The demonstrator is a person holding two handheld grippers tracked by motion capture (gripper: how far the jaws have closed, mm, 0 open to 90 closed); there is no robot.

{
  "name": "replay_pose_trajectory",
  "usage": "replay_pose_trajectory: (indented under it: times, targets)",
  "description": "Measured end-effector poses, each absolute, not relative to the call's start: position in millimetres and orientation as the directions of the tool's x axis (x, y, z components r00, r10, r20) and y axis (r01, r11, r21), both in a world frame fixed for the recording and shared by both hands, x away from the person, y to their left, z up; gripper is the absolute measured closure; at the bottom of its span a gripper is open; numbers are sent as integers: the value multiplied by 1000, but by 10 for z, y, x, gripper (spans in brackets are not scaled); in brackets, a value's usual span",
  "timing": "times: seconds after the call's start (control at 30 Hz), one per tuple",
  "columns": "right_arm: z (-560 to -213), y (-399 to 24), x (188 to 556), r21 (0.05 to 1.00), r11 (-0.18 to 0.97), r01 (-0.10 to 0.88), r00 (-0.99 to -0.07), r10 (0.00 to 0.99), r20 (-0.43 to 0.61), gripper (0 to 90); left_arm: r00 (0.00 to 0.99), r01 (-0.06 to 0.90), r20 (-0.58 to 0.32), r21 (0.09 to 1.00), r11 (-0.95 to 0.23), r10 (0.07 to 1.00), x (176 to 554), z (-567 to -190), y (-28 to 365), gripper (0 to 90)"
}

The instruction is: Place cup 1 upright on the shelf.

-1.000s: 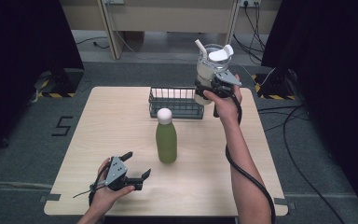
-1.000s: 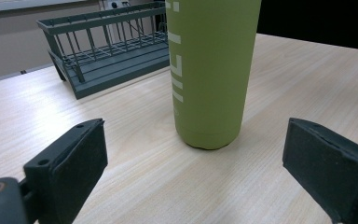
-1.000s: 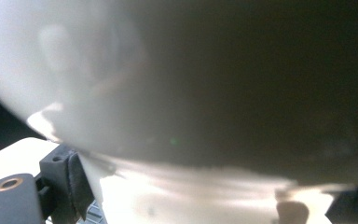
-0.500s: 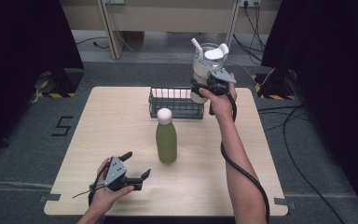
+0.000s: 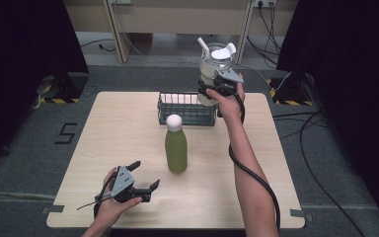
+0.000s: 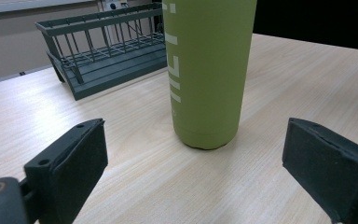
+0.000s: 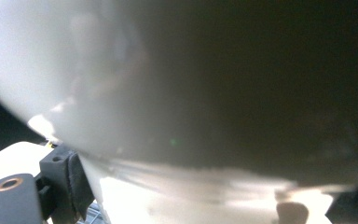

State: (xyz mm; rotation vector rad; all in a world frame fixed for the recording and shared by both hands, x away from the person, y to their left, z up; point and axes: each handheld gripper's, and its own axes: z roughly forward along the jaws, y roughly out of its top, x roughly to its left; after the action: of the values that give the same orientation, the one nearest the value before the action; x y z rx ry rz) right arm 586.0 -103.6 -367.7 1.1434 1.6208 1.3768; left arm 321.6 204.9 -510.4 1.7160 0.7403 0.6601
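Note:
A green bottle (image 5: 176, 148) with a white cap stands upright mid-table; in the left gripper view the green bottle (image 6: 207, 70) stands just ahead of the wide-apart jaws. My left gripper (image 5: 143, 189) rests open near the table's front edge, left of the bottle and apart from it. My right gripper (image 5: 216, 88) is shut on a clear lidded jug (image 5: 213, 66) with a white spout, held in the air above the right end of the dark wire rack (image 5: 185, 109). Up close, the jug (image 7: 177, 84) fills the right gripper view between the pads (image 7: 67, 179).
The wire rack (image 6: 105, 53) stands at the back of the light wooden table (image 5: 118, 133). Cables run over the grey floor to the right of the table. A "5" mark lies on the floor at the left.
My right gripper has lifted the jug slightly higher and shifted it a little to the left over the rack's right end. The left gripper and the bottle have stayed put.

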Motion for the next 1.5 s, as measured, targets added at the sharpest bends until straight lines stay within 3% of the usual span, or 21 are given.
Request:
replay_pose_trajectory:
  times: [1.5]
  targets:
    - [-4130,-837,6287,949,92,301,-354,935,22,109,662,153,59,965,-212,747,3204,-5124,2018,64]
